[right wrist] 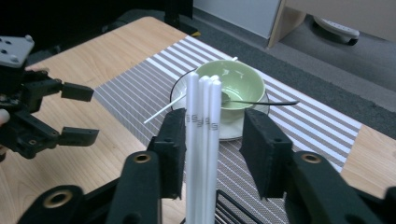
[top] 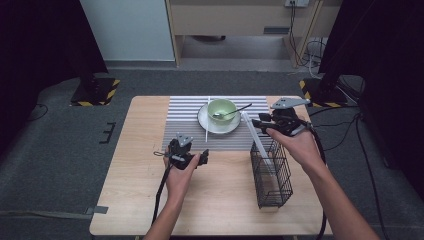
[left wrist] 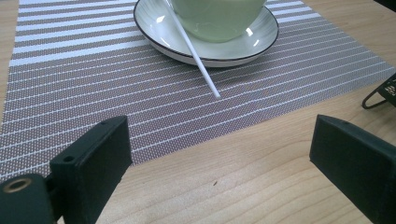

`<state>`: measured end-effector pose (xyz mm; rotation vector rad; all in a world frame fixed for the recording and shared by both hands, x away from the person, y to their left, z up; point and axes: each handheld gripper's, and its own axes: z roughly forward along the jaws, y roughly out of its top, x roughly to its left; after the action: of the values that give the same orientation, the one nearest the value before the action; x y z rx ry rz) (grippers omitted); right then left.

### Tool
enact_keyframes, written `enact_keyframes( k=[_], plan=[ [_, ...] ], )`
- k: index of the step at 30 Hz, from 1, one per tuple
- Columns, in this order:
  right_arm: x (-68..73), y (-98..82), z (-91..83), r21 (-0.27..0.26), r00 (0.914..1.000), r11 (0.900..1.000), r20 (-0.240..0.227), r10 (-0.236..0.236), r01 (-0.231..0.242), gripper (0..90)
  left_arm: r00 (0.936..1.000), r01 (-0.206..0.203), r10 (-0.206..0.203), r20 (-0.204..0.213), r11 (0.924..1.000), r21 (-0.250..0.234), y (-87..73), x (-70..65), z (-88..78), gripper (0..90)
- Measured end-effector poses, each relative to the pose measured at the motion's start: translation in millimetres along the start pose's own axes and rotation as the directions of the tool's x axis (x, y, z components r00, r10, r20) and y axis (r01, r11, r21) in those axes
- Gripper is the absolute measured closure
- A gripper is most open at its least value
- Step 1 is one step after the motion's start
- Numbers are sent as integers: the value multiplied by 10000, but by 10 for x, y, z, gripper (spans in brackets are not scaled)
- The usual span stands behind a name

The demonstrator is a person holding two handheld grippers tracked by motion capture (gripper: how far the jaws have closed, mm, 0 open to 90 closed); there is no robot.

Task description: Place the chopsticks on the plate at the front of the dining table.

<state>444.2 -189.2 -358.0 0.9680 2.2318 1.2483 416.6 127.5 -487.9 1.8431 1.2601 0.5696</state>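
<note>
White sticks [top: 256, 138], thin and straight, lean out of the black wire basket [top: 271, 175] at the table's [top: 135, 165] right in the high view, their tops tilted far-left toward the right claw [top: 259, 123], while the left claw [top: 200, 156] hangs near the striped woven mat [top: 185, 120]. From the left gripper view, its jaws are spread wide over bare wood, and one loose white stick [left wrist: 194, 51] slants off the glossy saucer [left wrist: 205, 46] onto the mat. From the right gripper view, three round sticks stand upright between that claw's parted jaws, touching the left jaw only, before a pale green bowl [right wrist: 231, 84] holding a metal spoon [right wrist: 259, 101].
</note>
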Motion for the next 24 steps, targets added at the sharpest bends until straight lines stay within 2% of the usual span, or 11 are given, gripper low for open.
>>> enact_keyframes(
  k=[2, 5, 13, 24],
  plan=[
    [26, -4, 41, 11, 10000, 10000, -42, 25, -25, 651, 10000, -27, 27, 50, 10000, 9, -4, 1, -6, 49],
    [61, -15, 102, 23, 9999, 10000, -132, -18, 19, 639, 10000, -35, 35, -8, 10000, -30, -11, 1, -13, 52],
    [108, -82, 251, 439, 9998, 9988, 49, -199, 196, 654, 10000, -78, 78, 29, 9999, -65, -37, -8, -33, 59],
    [134, -81, 321, 671, 9994, 9974, 218, -269, 254, 730, 9999, -130, 131, 106, 9998, -124, -45, -13, -61, 59]
  ],
)
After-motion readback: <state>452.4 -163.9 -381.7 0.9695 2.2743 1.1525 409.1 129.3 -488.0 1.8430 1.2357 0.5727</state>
